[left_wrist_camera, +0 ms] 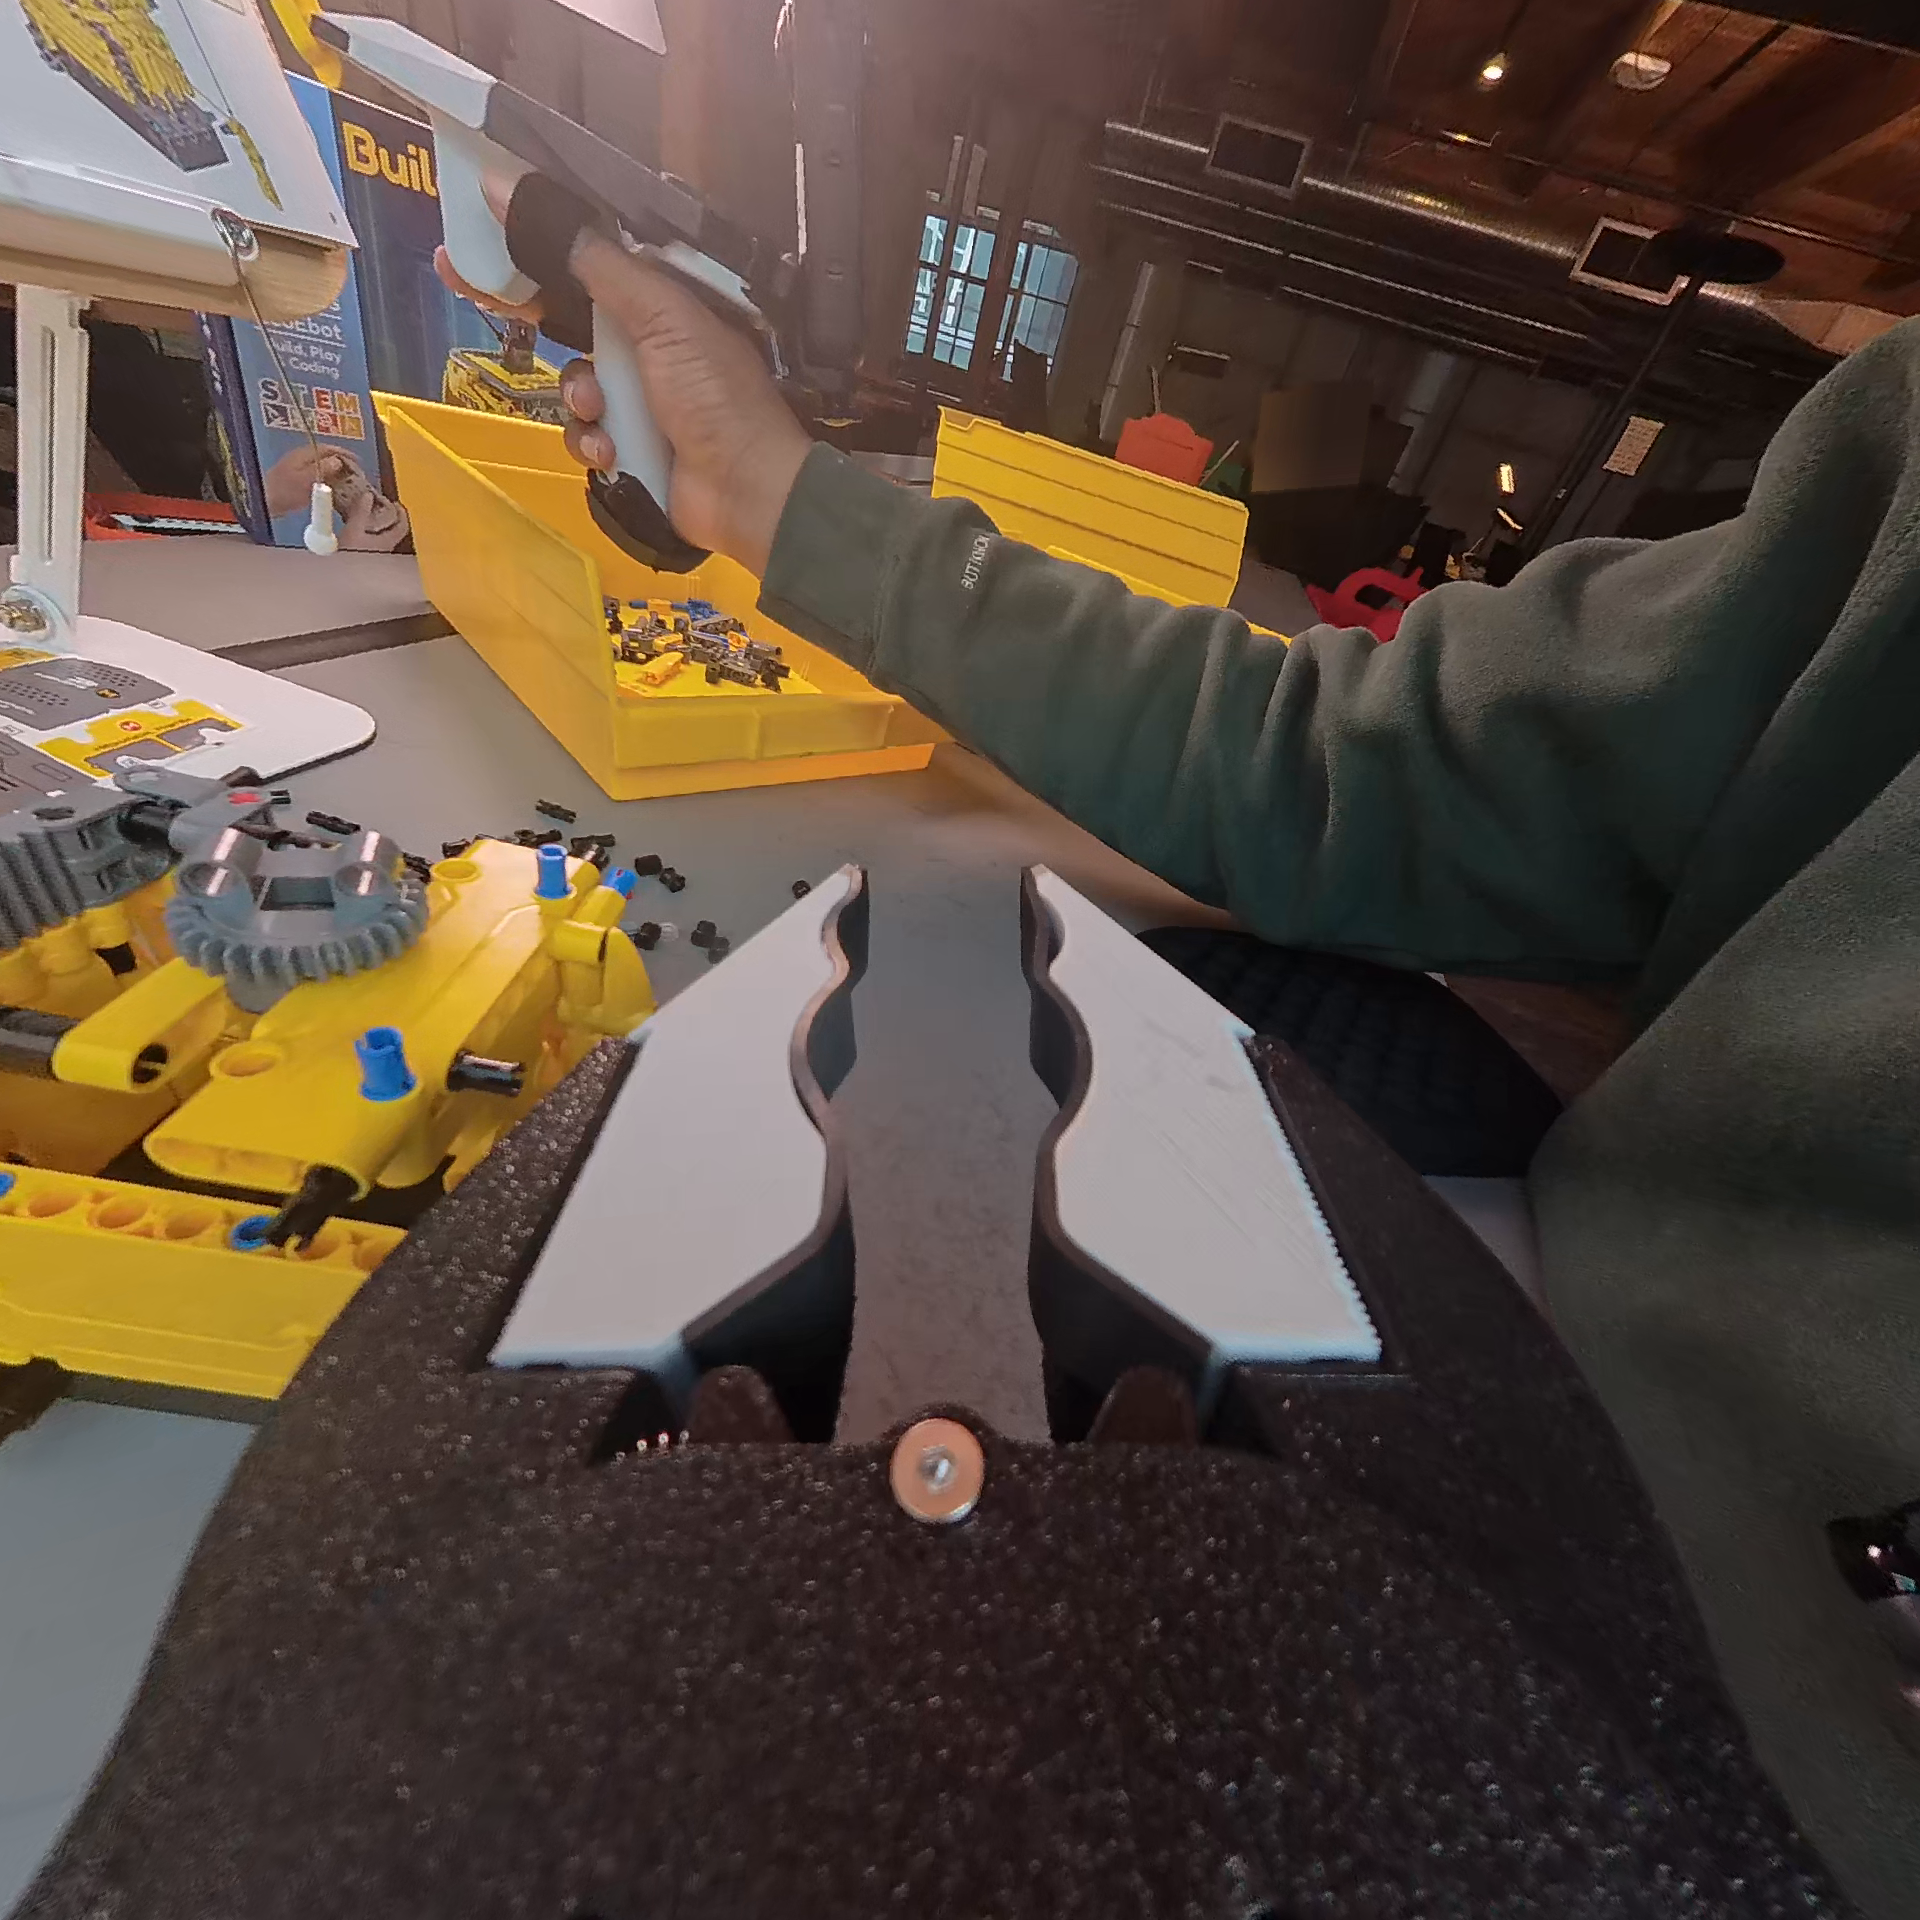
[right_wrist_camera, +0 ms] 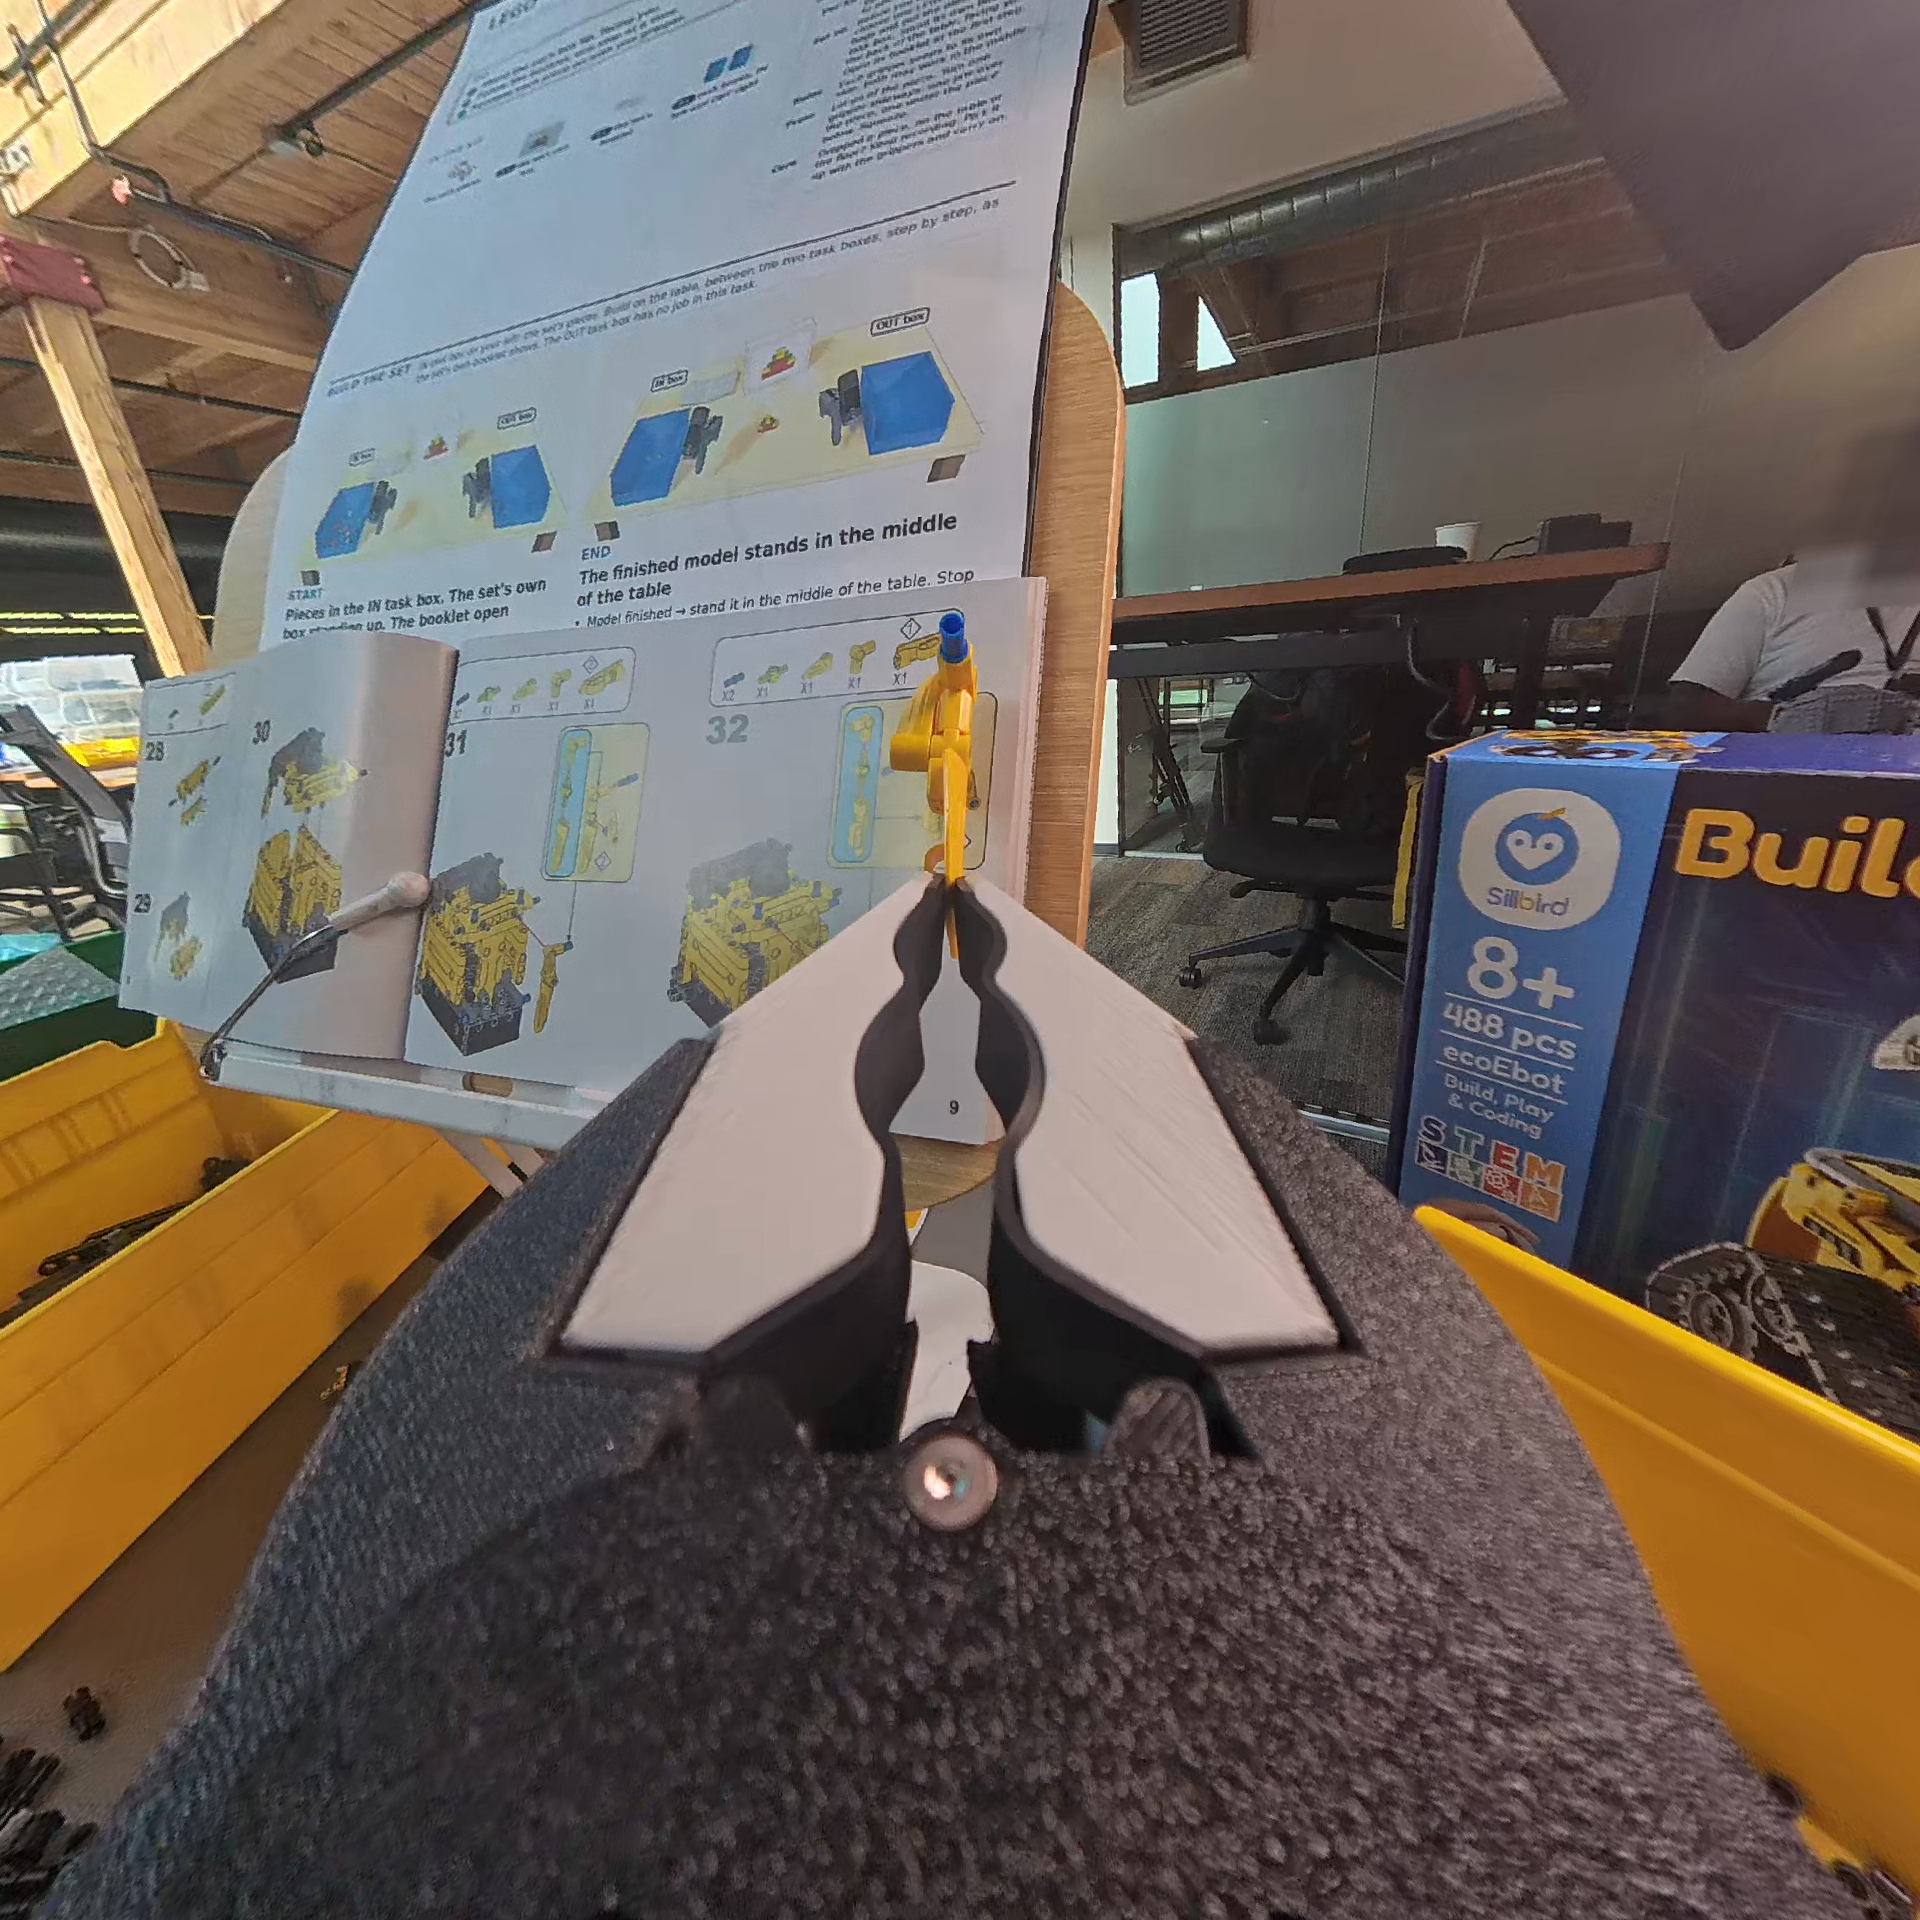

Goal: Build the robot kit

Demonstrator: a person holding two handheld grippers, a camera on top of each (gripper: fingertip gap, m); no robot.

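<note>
My left gripper (left_wrist_camera: 940,883) is open and empty, low over the grey table (left_wrist_camera: 935,831), just right of a half-built yellow brick model (left_wrist_camera: 312,1039) with a grey gear (left_wrist_camera: 296,920) on top. My right gripper (right_wrist_camera: 951,883) is shut on a small yellow brick assembly (right_wrist_camera: 940,748) with a blue pin (right_wrist_camera: 952,634) at its top, held upright in front of the open instruction booklet (right_wrist_camera: 582,831). In the left wrist view the right gripper's handle (left_wrist_camera: 623,416) is raised in a person's hand (left_wrist_camera: 696,416) above a yellow bin (left_wrist_camera: 644,644).
Small black pins (left_wrist_camera: 665,883) lie scattered on the table near the model. The yellow bin holds several small parts (left_wrist_camera: 696,644). A blue product box (right_wrist_camera: 1662,987) stands at the right, a second yellow bin (right_wrist_camera: 156,1299) at the left. A printed sheet (right_wrist_camera: 727,312) stands on the wooden stand (right_wrist_camera: 1081,582). The tips of one gripper are about 40 centimetres away from the tips of the other.
</note>
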